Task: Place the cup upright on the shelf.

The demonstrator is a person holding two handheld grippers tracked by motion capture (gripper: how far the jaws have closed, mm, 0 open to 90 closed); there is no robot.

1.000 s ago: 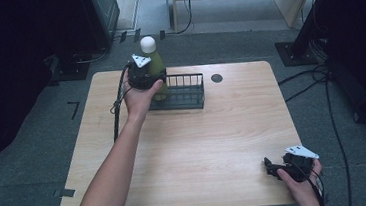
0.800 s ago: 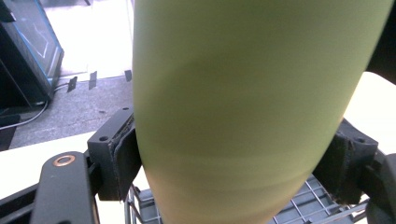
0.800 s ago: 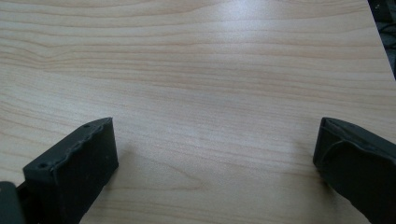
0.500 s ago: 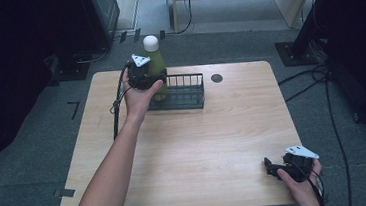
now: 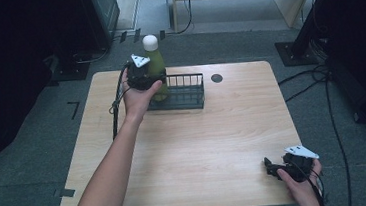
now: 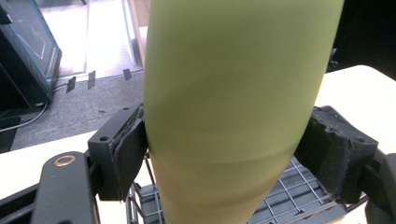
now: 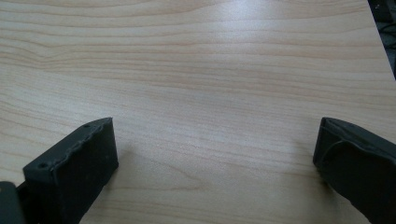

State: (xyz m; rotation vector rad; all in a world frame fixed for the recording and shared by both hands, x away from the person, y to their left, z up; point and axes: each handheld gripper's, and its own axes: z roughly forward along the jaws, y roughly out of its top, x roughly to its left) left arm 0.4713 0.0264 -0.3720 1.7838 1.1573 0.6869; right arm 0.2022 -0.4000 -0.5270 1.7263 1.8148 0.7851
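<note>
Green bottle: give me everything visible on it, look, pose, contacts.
The green bottle has a matte yellow-green body, smooth like coated metal, narrowing to a white cap. It stands upright at the left end of the black wire basket, at the table's far side; whether its base rests on the grid is hidden. The left tool is shut on it, both foam pads pressing its sides.
</note>
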